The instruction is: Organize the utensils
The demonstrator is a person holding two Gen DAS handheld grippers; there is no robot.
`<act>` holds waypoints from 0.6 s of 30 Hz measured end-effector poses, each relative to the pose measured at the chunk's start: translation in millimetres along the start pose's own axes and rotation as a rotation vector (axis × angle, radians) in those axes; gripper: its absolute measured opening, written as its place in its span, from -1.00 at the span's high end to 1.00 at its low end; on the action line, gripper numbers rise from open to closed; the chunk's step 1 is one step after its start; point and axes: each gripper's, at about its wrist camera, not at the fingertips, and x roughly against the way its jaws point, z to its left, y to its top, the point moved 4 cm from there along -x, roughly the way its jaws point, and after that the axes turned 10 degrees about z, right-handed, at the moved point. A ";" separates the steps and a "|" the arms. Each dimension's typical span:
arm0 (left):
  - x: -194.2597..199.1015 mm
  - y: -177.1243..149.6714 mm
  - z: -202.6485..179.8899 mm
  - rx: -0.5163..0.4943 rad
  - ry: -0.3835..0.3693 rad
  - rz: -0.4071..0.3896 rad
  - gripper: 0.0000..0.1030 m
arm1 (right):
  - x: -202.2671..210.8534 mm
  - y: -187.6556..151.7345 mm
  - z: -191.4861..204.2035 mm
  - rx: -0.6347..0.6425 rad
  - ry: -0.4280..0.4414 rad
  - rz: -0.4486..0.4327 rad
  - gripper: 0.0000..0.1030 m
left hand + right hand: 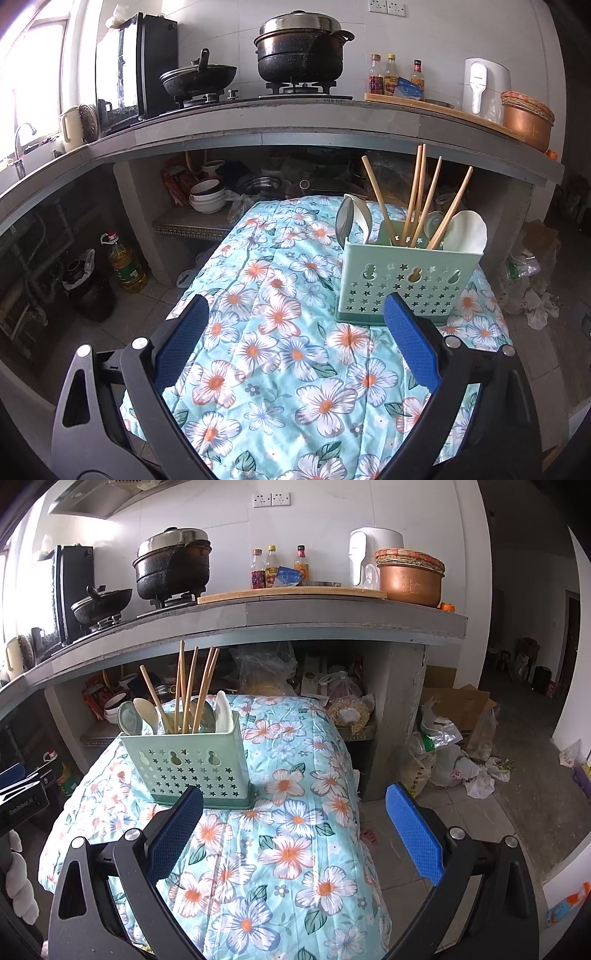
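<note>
Kitchen scene from the two wrist cameras, utensil task near its end. The left gripper (pixel 295 325) and the right gripper (pixel 295 812) are both held wide apart, with nothing between the blue pads, above a surface draped in a floral cloth (pixel 280 369).

The pale green utensil holder (pixel 402 280), perforated with stars and gourd shapes, stands upright on the cloth towards its far end. It lies just ahead of the left gripper's right finger and, in the right view, just ahead of the right gripper's left finger. It is touched by neither.

Wooden chopsticks (pixel 417 192) are seen leaning at several angles in the holder. White spoons (pixel 467 229) and a grey-green spoon (pixel 344 221) stand bowl-up beside them.

No loose utensil is visible on the cloth in either view, so the gathering is judged essentially complete. Whether the holder has inner compartments, or whether the pieces are sorted by kind, cannot be told. Any remaining work would be judged to be tidying or withdrawal.

Behind the surface runs a grey counter (pixel 332 616) carrying a gas hob, a blackened lidded pot (pixel 301 48), a wok (pixel 199 77), sauce bottles (pixel 277 566) on a wooden board, a white appliance and a copper-coloured pot (pixel 410 578).

Stacked bowls and bags are stored under the counter. Cardboard and plastic bags lie on the tiled floor at the right.
</note>
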 end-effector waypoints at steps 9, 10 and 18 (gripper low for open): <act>0.3 0.8 -0.1 -0.001 0.008 -0.004 -0.78 | -0.1 0.3 -2.2 -0.004 -0.001 0.003 -0.87; 0.5 0.8 0.0 -0.002 0.009 -0.005 -0.78 | 0.0 0.3 -2.2 -0.004 -0.001 0.002 -0.87; 0.0 1.3 -0.7 -0.002 0.007 -0.005 -0.78 | -0.4 0.1 -1.3 -0.002 0.003 0.005 -0.87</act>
